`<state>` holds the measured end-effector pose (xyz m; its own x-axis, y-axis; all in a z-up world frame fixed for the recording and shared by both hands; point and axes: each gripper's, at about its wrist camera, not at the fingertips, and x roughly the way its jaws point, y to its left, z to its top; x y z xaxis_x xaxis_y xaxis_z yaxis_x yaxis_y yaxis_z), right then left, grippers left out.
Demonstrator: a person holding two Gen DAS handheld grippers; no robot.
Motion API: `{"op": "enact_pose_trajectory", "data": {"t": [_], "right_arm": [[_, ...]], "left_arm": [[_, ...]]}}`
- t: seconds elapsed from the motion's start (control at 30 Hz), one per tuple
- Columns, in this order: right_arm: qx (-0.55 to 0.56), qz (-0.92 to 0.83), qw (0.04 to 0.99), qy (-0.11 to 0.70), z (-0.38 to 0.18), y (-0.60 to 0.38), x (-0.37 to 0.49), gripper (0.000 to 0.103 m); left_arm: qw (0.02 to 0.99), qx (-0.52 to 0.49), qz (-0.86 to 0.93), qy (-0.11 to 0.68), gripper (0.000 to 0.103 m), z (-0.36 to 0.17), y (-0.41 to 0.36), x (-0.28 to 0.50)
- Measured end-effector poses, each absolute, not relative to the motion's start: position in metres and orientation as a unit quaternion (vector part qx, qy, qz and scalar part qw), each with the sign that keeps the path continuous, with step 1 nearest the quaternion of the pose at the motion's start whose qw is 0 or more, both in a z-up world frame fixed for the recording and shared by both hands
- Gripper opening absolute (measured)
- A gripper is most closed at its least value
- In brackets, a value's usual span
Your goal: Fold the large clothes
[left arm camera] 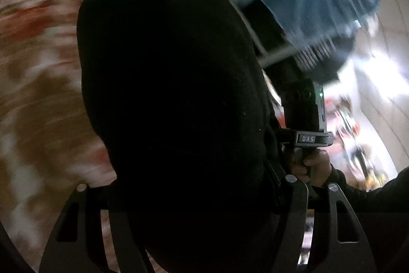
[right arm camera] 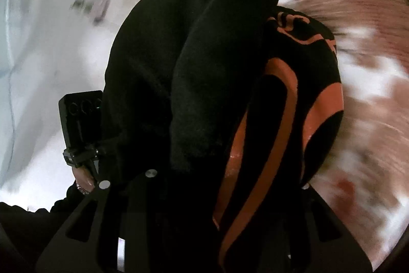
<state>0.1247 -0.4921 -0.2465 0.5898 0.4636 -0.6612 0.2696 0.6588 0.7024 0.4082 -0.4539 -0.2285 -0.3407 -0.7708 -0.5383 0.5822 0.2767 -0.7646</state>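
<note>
Left wrist view: black garment (left arm camera: pixel 168 94) fills frame centre, bunched over my left hand-held gripper (left arm camera: pixel 194 234); pads hidden, can't tell if it's clamped. Blurred red-white patterned fabric (left arm camera: pixel 38 55) on the left. Right wrist view: same garment, orange print (right arm camera: pixel 288 99), covers my right hand-held gripper (right arm camera: pixel 212 234); grip state not visible either.

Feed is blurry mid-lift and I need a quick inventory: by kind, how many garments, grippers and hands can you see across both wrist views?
Garments: 1, the black garment with orange stripes, bunched in both views.
Grippers: 2, the left gripper and the right gripper.
Hands: 2, the right hand and the left hand.
Total: 5
</note>
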Motion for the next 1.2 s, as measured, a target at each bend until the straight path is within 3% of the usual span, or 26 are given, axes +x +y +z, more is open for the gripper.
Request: {"op": "enact_pose_trajectory", "data": {"t": [0.2,0.33,0.43,0.6,0.67,0.77,0.97,1.03,1.07,1.1,1.2], "right_arm": [[0.421,-0.114,0.805,0.402,-0.196,-0.593,-0.023,0.034],[0.452,-0.206,0.794,0.35,-0.193,-0.627,-0.107,0.034],[0.47,-0.241,0.783,0.328,-0.219,-0.654,-0.147,0.034],[0.51,-0.247,0.759,0.321,-0.317,-0.695,-0.163,0.035],[0.503,-0.235,0.755,0.349,-0.367,-0.721,-0.168,0.036],[0.477,-0.201,0.779,0.354,-0.391,-0.717,-0.166,0.042],[0.463,-0.184,0.793,0.351,-0.401,-0.71,-0.175,0.054],[0.458,-0.19,0.792,0.355,-0.404,-0.748,-0.155,0.063],[0.453,-0.204,0.79,0.36,-0.402,-0.749,-0.158,0.072],[0.448,-0.215,0.788,0.364,-0.396,-0.741,-0.148,0.08],[0.438,-0.241,0.778,0.382,-0.389,-0.725,-0.153,0.083]], "left_arm": [[0.422,-0.041,-0.714,0.557,0.066,-0.223,-0.641,0.33],[0.352,0.012,-0.763,0.542,0.066,-0.229,-0.717,0.283],[0.324,0.065,-0.773,0.542,0.067,-0.252,-0.768,0.261],[0.325,0.132,-0.741,0.572,0.068,-0.33,-0.827,0.253],[0.335,0.15,-0.716,0.594,0.069,-0.364,-0.841,0.255],[0.352,0.138,-0.7,0.606,0.076,-0.402,-0.83,0.266],[0.38,0.133,-0.703,0.586,0.079,-0.393,-0.828,0.254],[0.402,0.159,-0.694,0.575,0.091,-0.386,-0.83,0.248],[0.413,0.168,-0.688,0.573,0.098,-0.385,-0.827,0.248],[0.411,0.167,-0.684,0.579,0.098,-0.385,-0.827,0.246],[0.432,0.183,-0.676,0.569,0.098,-0.375,-0.816,0.246]]}}
